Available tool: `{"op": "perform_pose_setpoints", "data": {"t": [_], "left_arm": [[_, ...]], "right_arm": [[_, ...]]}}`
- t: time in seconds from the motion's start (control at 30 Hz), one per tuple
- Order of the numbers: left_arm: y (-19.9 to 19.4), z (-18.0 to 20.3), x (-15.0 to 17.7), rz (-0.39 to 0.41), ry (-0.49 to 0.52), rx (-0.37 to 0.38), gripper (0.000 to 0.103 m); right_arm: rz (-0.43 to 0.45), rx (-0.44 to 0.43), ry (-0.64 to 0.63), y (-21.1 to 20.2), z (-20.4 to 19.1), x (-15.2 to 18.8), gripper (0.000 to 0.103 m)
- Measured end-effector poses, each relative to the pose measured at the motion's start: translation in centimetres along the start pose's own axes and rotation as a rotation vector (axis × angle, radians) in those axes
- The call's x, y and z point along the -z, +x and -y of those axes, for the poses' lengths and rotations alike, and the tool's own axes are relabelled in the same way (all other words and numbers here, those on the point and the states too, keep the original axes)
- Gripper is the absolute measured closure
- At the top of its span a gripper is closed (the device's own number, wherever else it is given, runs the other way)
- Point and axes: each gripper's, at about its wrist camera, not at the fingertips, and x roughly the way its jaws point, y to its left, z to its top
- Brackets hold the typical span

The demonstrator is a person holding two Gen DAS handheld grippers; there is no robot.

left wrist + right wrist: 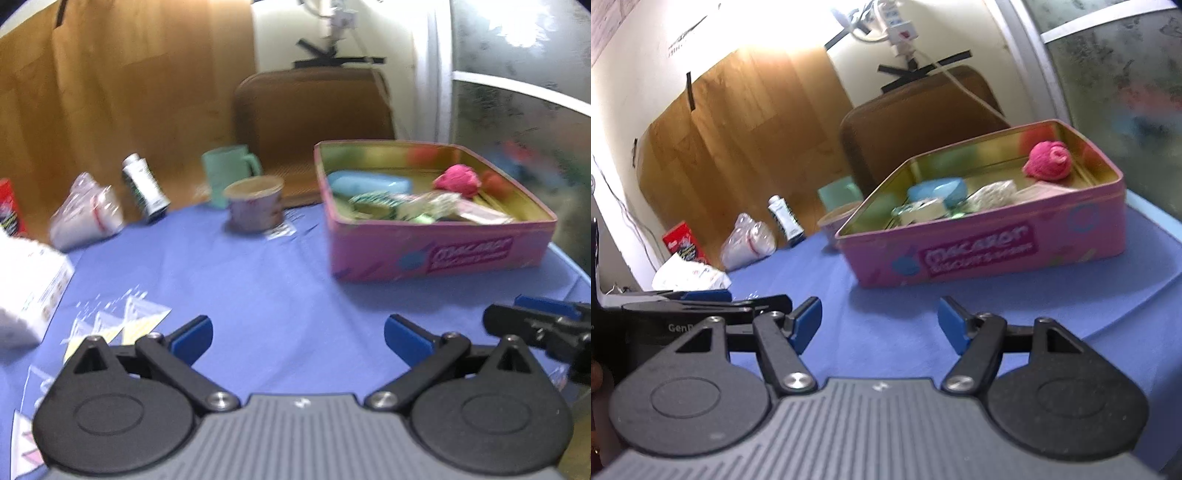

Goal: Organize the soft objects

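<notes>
My left gripper [298, 338] hangs over a smooth blue tablecloth [258, 266], its blue-padded black jaws spread wide with nothing between them. My right gripper [880, 325] is also parted and empty, its ribbed grey body low in the near foreground. Ahead and to the right sits a shallow rectangular pink tin [990, 243] with rounded corners and a shiny gold interior. Inside it lie the soft things: a fuzzy pink yarn ball [1049, 160] in the far right corner, a smooth pale blue rounded piece [938, 192] toward the left, and whitish spongy-looking pieces [993, 192] between them, all blurred. Left of the tin, farther away, stand a round paper cup [255, 206] and a mint-green mug [229, 173]. Farther left lie a tilted white bottle [146, 190] and a crinkled clear plastic bag [86, 214]. A white box [29, 284] rests at the near left edge.
</notes>
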Motion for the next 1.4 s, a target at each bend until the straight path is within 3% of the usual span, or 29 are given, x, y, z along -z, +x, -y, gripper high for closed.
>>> {"op": "perform_pose_setpoints", "data": {"t": [0.23,0.73,1.13,1.4], "left_arm": [[0.5,-1.5,0.9,-0.026,-0.008,-0.049,0.000],[1.8,-0.1,1.5,-0.055,0.051,-0.078,0.000],[2.7,1.5,2.0,-0.106,0.089,-0.049,0.000],[3.0,2.0,2.0,-0.111,0.107,-0.069,0.000]], "right_arm": [[-0.019,-0.004,-0.003,0.6,-0.9,0.3,0.031],[-0.018,0.021,0.062,0.8,0.5,0.6,0.030],[-0.041,0.016,0.133,1.4,2.7,0.9,0.028],[-0.051,0.020,0.146,1.8,3.2,0.9,0.027]]}}
